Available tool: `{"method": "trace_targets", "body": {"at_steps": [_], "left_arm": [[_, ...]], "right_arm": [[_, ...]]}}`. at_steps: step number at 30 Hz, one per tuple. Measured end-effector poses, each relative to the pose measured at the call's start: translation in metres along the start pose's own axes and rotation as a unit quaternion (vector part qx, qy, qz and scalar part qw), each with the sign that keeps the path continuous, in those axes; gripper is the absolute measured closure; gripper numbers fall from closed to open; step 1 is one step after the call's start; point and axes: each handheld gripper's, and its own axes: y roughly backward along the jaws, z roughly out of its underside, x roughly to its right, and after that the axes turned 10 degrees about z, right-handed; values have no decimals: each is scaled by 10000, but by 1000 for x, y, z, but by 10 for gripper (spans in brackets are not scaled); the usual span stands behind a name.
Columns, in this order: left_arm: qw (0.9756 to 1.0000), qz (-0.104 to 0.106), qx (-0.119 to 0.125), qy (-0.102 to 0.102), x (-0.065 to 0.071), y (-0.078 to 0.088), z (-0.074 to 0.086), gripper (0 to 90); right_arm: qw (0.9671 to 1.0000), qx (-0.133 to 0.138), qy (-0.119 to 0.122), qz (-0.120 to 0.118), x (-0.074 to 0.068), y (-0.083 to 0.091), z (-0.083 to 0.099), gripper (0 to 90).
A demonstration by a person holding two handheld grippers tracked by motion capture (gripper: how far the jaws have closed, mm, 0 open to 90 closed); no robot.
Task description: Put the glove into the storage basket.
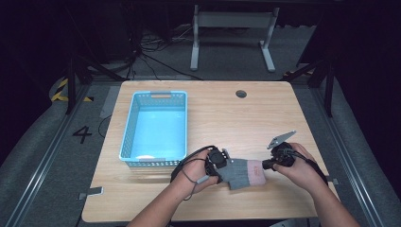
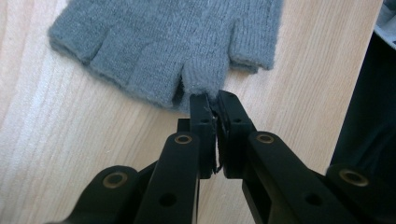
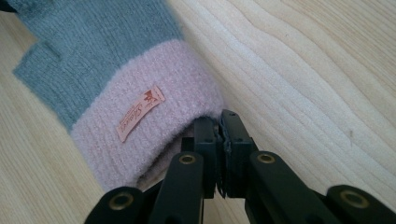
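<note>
A grey fingerless glove with a pink cuff lies flat on the wooden bench, just right of a blue basket. The left gripper pinches a finger tip of the glove with its fingers closed tight. The right gripper clamps the cuff's edge the same way.

Bright sharp tabletop, dark surroundings

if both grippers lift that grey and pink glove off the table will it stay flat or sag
The glove looks like soft, fuzzy knit, so it would probably sag between the left gripper at a finger tip and the right gripper at the pink cuff. It is likely light and, being fuzzy, unlikely to slip.
</note>
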Motion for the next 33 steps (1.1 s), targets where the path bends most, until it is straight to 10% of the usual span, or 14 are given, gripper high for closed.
{"method": "trace_targets", "body": {"at_steps": [13, 33], "left_arm": [[9997, -123, 95, 205, -2, 15, 6, 750], [9953, -275, 927, 110, 8, 36, -2, 599]], "right_arm": [[9996, -58, 30, 268, 2, 8, 2, 743], [9979, 197, -312, 530, 5, 32, 8, 687]]}}
